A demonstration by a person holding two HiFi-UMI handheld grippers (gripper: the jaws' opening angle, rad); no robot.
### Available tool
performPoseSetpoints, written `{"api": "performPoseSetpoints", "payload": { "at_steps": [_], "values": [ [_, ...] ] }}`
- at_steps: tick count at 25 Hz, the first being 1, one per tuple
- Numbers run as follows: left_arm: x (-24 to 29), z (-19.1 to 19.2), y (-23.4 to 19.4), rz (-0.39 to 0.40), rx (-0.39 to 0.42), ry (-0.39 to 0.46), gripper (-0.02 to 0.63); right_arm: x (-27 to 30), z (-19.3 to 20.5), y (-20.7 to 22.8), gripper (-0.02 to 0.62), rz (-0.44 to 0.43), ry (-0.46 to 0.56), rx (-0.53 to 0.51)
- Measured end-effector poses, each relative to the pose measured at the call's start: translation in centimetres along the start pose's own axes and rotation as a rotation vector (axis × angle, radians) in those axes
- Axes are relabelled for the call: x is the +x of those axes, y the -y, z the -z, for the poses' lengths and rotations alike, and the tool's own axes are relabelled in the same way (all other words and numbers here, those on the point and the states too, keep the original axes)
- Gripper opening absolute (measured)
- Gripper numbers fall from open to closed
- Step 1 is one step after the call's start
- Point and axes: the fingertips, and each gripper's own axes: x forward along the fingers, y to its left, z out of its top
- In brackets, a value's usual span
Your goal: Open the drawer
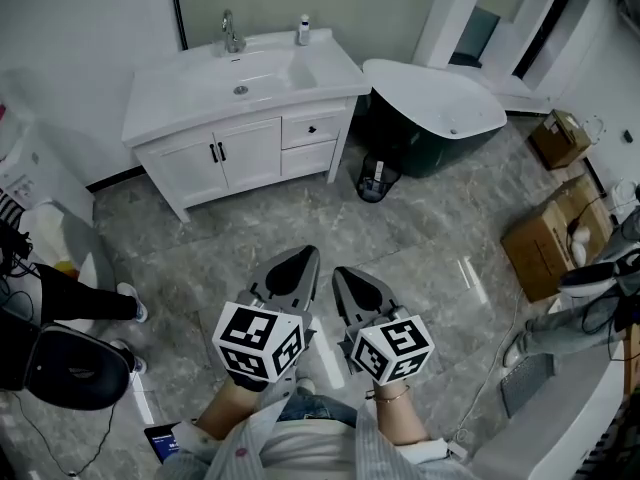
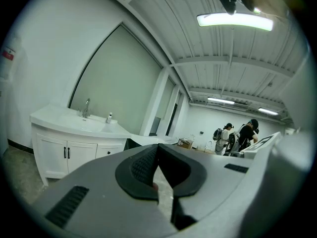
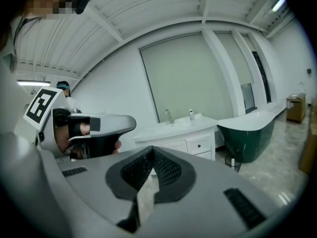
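head view: the top drawer sits closed at the right end of the white vanity, well apart from the left gripper and right gripper. both grippers have their jaws pressed together, holding nothing.

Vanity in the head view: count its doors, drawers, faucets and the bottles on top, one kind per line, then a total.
Doors: 2
Drawers: 2
Faucets: 1
Bottles: 1
Total: 6
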Motion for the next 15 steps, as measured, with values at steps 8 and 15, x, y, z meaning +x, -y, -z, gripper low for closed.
{"api": "performPoseSetpoints", "payload": {
  "at_steps": [8, 15],
  "values": [
    [7.3, -3.2, -5.6, 0.021, 0.028, -0.016, 0.017, 8.1, -2.7, 4.4, 0.008, 0.03, -0.004, 0.025],
    [11.7, -5.0, -9.7, 0.039, 0.043, -0.019, 0.017, 12.6, -4.7, 7.5, 0.008, 0.076, 0.019, 0.041]
  ]
}}
